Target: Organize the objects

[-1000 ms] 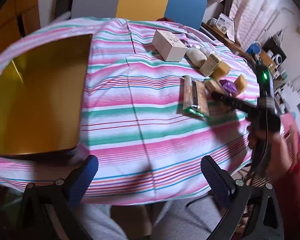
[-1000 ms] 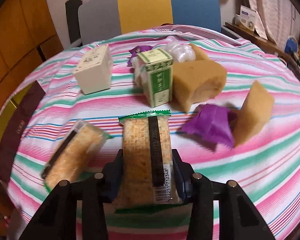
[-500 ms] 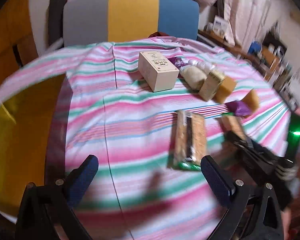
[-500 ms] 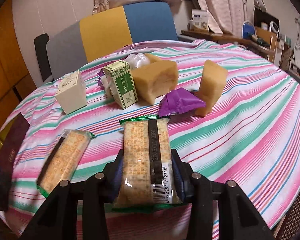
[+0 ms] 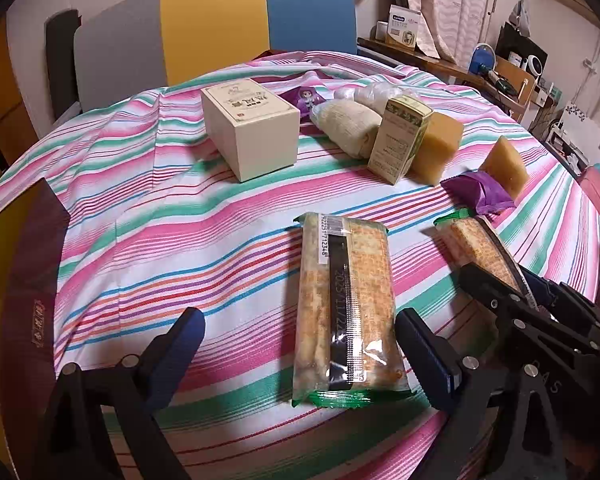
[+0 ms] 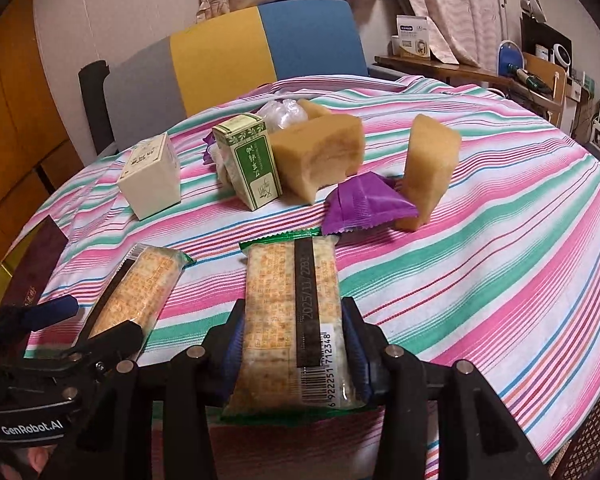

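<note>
Two clear cracker packs with green ends lie on the striped tablecloth. My right gripper [image 6: 294, 332] is shut on one cracker pack [image 6: 294, 312], its blue pads on both long sides; this pack also shows in the left wrist view [image 5: 478, 246]. My left gripper [image 5: 300, 334] is open, with the other cracker pack [image 5: 346, 300] lying between its fingers, nearer the right one; this pack also shows in the right wrist view [image 6: 136, 294]. The two grippers sit side by side at the table's near edge.
Farther back stand a cream box [image 5: 252, 130], a green-and-cream carton [image 5: 400, 138], a white cloth roll [image 5: 350, 126], two tan sponge blocks [image 6: 318, 156] [image 6: 430, 170] and a purple packet [image 6: 364, 204]. A dark brown and gold flat box [image 5: 24, 280] lies at the left. A chair [image 5: 216, 20] stands behind.
My left gripper has swung right and forward from the gold box side to straddle the second cracker pack. My right gripper has stayed shut on its pack, which has lifted slightly.
</note>
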Motion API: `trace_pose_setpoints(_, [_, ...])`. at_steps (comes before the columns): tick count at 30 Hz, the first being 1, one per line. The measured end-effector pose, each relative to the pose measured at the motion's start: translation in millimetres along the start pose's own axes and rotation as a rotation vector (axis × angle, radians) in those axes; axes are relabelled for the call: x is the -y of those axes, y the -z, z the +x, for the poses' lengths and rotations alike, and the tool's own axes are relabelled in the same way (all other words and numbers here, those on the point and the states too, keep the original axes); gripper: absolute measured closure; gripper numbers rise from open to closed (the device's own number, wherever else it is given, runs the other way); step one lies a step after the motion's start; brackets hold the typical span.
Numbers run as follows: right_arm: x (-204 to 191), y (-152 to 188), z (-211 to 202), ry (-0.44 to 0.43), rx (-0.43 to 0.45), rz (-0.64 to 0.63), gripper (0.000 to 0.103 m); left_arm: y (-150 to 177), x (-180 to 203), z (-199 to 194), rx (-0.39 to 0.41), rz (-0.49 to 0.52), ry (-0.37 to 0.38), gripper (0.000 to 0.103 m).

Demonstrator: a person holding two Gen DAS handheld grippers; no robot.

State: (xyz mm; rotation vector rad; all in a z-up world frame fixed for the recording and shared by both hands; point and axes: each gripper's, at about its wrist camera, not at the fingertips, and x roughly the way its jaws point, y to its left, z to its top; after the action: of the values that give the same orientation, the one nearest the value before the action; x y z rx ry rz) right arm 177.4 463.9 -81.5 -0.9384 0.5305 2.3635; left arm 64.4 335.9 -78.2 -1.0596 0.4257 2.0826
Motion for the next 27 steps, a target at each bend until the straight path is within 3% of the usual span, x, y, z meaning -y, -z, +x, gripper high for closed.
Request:
trace_pose_setpoints(9, [-5.8, 1.1, 0.4, 0.033, -0.005, -0.032, 0.058, 7.3, 1.7, 3.6, -0.002, -0.012, -0.005, 0.006])
trace_pose_setpoints(10, [-6.2, 1.4, 0.3, 0.035, -0.005, -0.034, 0.058, 6.9, 2.1, 3.6, -0.008, -0.011, 0.001, 0.011])
trace_pose_setpoints(11, [-6.6, 1.5, 0.2, 0.038, -0.004, -0.036, 0.058, 6.5, 0.9, 3.0, -0.018, -0.026, 0.040, 0.024])
trace_pose_setpoints(12, [-6.6, 1.4, 0.3, 0.038, -0.004, -0.036, 0.058, 6.5, 0.3, 0.9, -0.018, -0.034, 0.062, 0.027])
trace_pose_setpoints(14, [-6.9, 1.4, 0.6, 0.038, -0.004, -0.036, 0.057, 8.1, 4.5, -4.9, 0.001, -0.006, 0.049, 0.049])
trace_pose_setpoints(15, [-7.1, 1.4, 0.6, 0.039, -0.004, -0.037, 0.057, 9.1, 9.2, -8.8, 0.020, 0.028, 0.040, 0.052])
trace_pose_setpoints(18, [-7.5, 1.0, 1.0, 0.041, -0.005, -0.040, 0.057, 13.3, 10.1, -12.3, 0.019, 0.043, 0.050, 0.053])
trace_pose_setpoints(23, [-9.0, 0.2, 1.6, 0.050, -0.011, -0.041, 0.057, 24.8, -4.6, -25.9, 0.005, -0.051, 0.107, 0.054])
trace_pose_setpoints(27, [-10.7, 0.1, 1.5, 0.061, -0.015, -0.038, 0.057, 38.5, -13.8, -50.9, 0.043, -0.085, 0.150, 0.054])
